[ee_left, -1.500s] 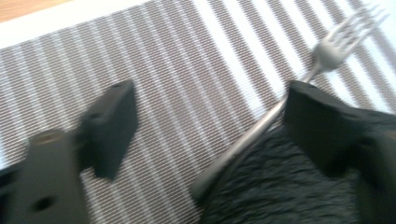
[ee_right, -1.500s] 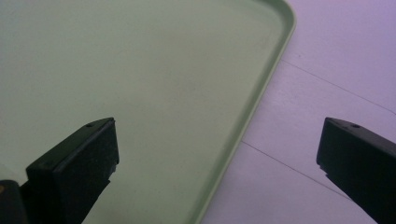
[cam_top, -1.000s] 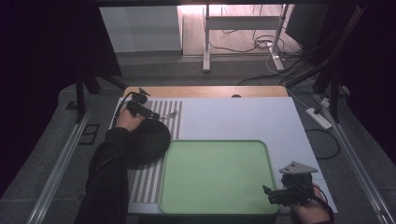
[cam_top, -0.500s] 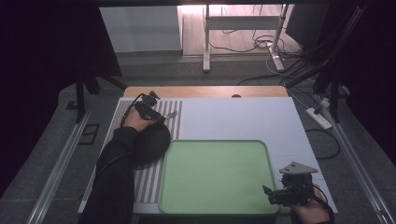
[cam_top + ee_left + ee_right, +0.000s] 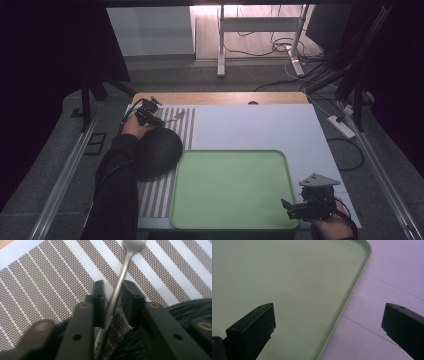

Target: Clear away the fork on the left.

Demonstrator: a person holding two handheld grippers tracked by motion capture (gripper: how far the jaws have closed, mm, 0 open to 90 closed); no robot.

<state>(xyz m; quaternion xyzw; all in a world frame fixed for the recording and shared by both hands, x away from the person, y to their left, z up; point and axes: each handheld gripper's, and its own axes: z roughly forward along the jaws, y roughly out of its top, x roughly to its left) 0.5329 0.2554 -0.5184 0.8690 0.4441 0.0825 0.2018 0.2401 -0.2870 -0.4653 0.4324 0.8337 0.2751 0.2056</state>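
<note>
A slim metal utensil point(image 5: 124, 267) lies on the striped placemat point(image 5: 50, 285); its handle runs between the jaws of my left gripper point(image 5: 113, 286), which stand a little apart on either side of it. From above, that gripper point(image 5: 156, 119) sits at the mat's far end, just beyond a black round object point(image 5: 157, 152). The utensil's head point(image 5: 180, 115) points right. My right gripper point(image 5: 292, 207) hovers over the near right corner of the green tray point(image 5: 230, 160). Its jaws are wide apart with nothing between them point(image 5: 329, 315); one is over the tray point(image 5: 287, 277), the other over the white table.
The striped placemat point(image 5: 155, 200) lies left of the tray on a white tabletop point(image 5: 260, 125). A wooden strip point(image 5: 220, 97) runs along the far edge. The black round object point(image 5: 175, 315) crowds the left gripper's right side. Cables and a stand are on the floor beyond.
The left hand and gripper have shifted slightly over the far end of the placemat, settling around the utensil. The right gripper has stayed in place.
</note>
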